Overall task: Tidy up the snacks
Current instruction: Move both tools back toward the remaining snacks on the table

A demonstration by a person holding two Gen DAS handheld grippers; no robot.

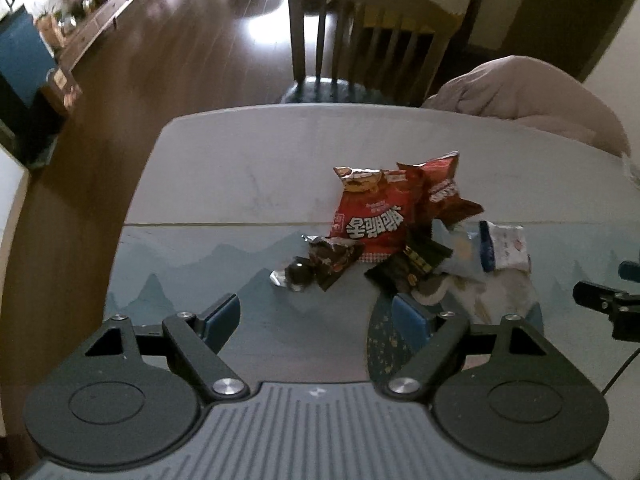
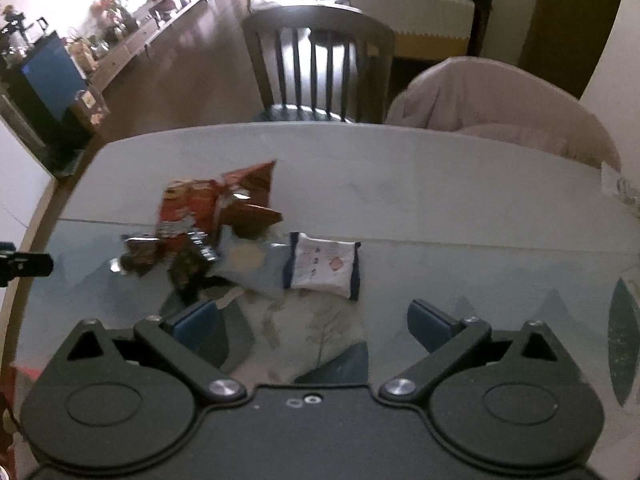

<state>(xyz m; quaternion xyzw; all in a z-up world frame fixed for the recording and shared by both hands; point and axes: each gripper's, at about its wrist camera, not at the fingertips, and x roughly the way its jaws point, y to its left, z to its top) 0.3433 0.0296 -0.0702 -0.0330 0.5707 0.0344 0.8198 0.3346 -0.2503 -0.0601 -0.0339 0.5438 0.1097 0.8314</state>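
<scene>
A: Left wrist view: left tongs [image 1: 318,316] spread wide over the pale grey bench [image 1: 240,168], nothing between the blue pads [image 1: 222,316].

B: Confirmed. Right tongs [image 2: 314,320] likewise apart and empty, blue pads [image 2: 430,322] hovering above the printed blue mountain-pattern mat [image 2: 480,276].

A: Snack heap on the bench at twelve to one o'clock of the left tongs. Large glossy red crinkled snack bag with white lettering [image 1: 372,216] at the heap's middle; second red foil bag [image 1: 438,184] leaning behind it, at its one o'clock.

B: Seen too from the right wrist, though blurred: same red bag [image 2: 188,204] at eleven o'clock of the right tongs.

A: Small dark brown foil wrapper [image 1: 334,260] touching the red bag's lower left corner, with a round dark foil-wrapped sweet [image 1: 298,276] just beside it at eight o'clock.

B: Black packet with yellow label [image 1: 412,266] at five o'clock of the red bag. Pale blue pouch [image 1: 462,254] next to that.

A: White packet with dark blue edges [image 1: 504,246] at the heap's three o'clock end, partly over the pale blue pouch.

B: Same white packet [image 2: 324,266] at twelve o'clock of the right tongs, flat on the mat, nearest of all.

A: Beyond the bench at twelve o'clock, wooden slat-backed chair [image 1: 368,40]; heap of beige cloth [image 1: 532,96] at two o'clock.

B: Tip of the right tongs visible at the left view's three o'clock edge.
</scene>
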